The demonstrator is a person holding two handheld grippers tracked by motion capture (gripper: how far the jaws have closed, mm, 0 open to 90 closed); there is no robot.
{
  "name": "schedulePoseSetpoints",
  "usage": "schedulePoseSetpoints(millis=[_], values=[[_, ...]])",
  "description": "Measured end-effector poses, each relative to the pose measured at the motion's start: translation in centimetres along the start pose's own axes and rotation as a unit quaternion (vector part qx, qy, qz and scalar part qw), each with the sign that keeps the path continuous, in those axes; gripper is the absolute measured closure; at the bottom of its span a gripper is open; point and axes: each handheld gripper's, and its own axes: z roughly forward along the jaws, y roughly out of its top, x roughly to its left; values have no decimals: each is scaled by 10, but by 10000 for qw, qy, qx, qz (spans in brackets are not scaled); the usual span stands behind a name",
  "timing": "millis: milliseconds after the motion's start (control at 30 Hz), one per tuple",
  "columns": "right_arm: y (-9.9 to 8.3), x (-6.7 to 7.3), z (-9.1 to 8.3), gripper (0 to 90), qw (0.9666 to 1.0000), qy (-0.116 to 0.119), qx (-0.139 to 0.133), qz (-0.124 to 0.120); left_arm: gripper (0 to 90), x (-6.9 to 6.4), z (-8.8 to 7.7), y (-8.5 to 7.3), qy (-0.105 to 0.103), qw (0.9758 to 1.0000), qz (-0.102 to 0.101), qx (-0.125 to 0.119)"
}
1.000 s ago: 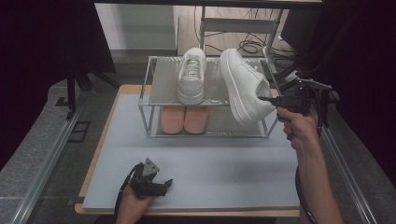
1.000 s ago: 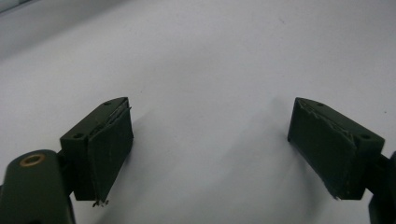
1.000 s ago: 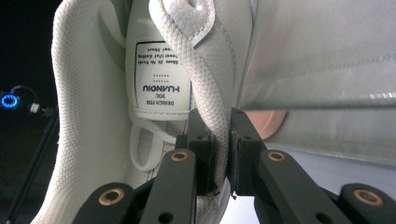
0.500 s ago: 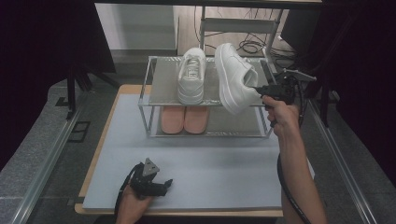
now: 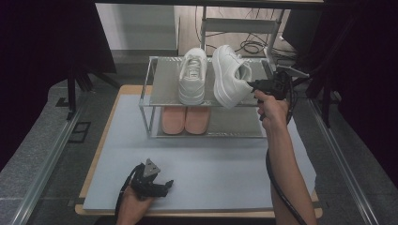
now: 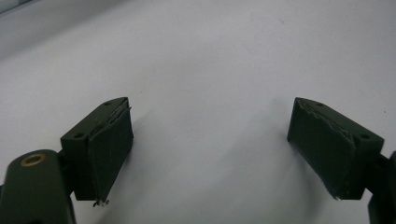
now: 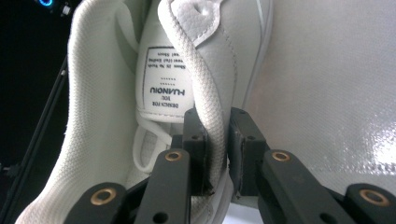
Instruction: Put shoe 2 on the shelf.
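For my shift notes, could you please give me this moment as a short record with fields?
Work in hand: placing a white sneaker on a shoe rack
Held shoe: white sneaker, tilted on its side over the top shelf, gripped by its collar edge
Right gripper: jaws on the collar, which they have just been easing off
Shoe already on the top shelf: second white sneaker, upright
Lower shelf: pink shoes, side by side
Left gripper: open, low over the grey mat, holding nothing
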Motion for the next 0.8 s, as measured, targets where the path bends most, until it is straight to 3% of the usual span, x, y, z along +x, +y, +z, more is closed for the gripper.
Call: schedulePoseSetpoints(millis=[500,600,800], values=[[-4,21,9,751,9989,-378,-243,-130,143,0,0,0,-8,10000,13,11],[-6,23,7,767,9984,-488,-276,-125,143,0,0,0,-5,10000,25,23],[-8,19,2,793,9982,-463,-351,-117,143,0,0,0,-3,10000,5,8]])
